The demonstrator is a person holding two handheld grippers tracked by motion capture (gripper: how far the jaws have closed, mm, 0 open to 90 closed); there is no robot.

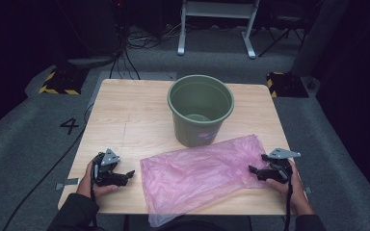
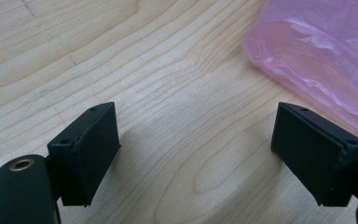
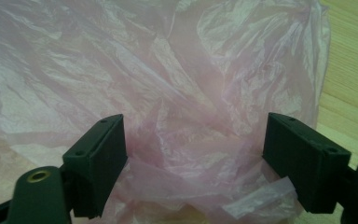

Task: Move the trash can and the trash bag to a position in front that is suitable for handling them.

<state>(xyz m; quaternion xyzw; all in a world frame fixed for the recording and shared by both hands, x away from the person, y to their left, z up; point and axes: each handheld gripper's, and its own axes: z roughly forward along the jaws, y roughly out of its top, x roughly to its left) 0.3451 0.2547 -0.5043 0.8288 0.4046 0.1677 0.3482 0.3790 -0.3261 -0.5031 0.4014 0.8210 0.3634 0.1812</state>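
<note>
Wooden table, dark room: a pink plastic bag lies flat at 6 o'clock of a green bucket.

Both grippers are spread and hold nothing. The right hand-held gripper straddles the bag's crumpled 3 o'clock edge; the left hand-held gripper rests on bare wood just beside the 9 o'clock edge. This looks like the approach before grasping; next, each should pinch a bag edge, probably to lift and open it toward the bucket.

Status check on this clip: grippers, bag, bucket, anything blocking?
Left gripper open over bare table, beside the pink bag. Right gripper open, jaws over the bag's edge, no pinch yet. Green bucket upright behind the bag. Nothing blocking.
</note>
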